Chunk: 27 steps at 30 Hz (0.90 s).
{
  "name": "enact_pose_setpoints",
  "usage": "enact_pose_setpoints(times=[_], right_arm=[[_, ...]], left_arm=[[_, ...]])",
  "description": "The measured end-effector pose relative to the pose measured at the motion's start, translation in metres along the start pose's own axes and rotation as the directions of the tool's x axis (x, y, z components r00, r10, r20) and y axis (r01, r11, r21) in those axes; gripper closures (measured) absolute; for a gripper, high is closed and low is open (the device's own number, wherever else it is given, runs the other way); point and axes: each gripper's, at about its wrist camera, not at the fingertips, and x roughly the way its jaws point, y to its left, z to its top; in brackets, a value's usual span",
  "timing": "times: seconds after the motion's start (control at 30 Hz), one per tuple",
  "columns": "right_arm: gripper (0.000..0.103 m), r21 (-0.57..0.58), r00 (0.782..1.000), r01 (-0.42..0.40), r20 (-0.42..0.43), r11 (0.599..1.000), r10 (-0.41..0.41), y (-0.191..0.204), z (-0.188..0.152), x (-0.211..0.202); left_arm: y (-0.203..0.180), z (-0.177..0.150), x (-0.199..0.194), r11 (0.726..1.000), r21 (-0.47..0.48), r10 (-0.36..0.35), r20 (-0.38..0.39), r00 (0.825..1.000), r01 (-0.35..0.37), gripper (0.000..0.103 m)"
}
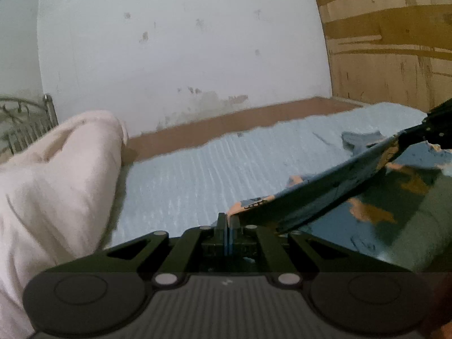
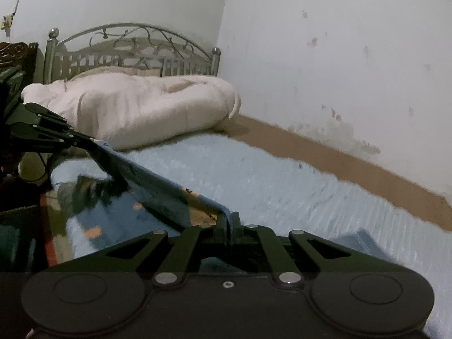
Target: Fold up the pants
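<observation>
The pants [image 1: 319, 195] are blue with orange patches and hang stretched between my two grippers above the bed. My left gripper [image 1: 228, 220] is shut on one end of their edge. My right gripper [image 2: 228, 220] is shut on the other end. In the left wrist view the right gripper [image 1: 418, 130] shows at the far right, holding the taut edge. In the right wrist view the left gripper [image 2: 84, 139] shows at the left, with the pants [image 2: 147, 186] running from it to my fingers. The rest of the pants hangs down below, in shadow.
A light blue ribbed sheet [image 1: 197, 175] covers the bed [image 2: 282, 186]. A bunched pink blanket [image 1: 56, 175] lies at the head, seen also in the right wrist view [image 2: 147, 104], before a metal headboard [image 2: 132, 48]. A white wall [image 1: 183, 42] and brown bed frame [image 2: 339, 158] run along the far side.
</observation>
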Motion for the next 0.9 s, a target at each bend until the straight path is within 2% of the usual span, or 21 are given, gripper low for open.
enact_pose_setpoints(times=[0.2,0.33,0.8,0.9], right_arm=[[0.103,0.064,0.999,0.000,-0.038,0.998,0.002,0.011,-0.035,0.001],[0.103,0.080,0.999,0.000,-0.045,0.997,0.003,0.014,-0.042,0.000],[0.103,-0.010,0.995,-0.027,-0.101,1.000,0.026,0.021,-0.065,0.003],[0.097,0.015,0.993,-0.030,-0.110,0.999,0.031,0.020,-0.069,0.005]], left_arm=[[-0.008,-0.025,0.008,1.000,0.009,0.012,-0.048,0.999,-0.011,0.103],[-0.011,-0.033,0.003,1.000,0.018,0.012,-0.061,0.998,-0.011,0.103],[-0.023,-0.054,0.002,0.999,0.032,0.001,-0.123,0.992,0.003,0.103],[-0.022,-0.051,-0.002,1.000,-0.007,-0.008,-0.139,0.990,0.007,0.094]])
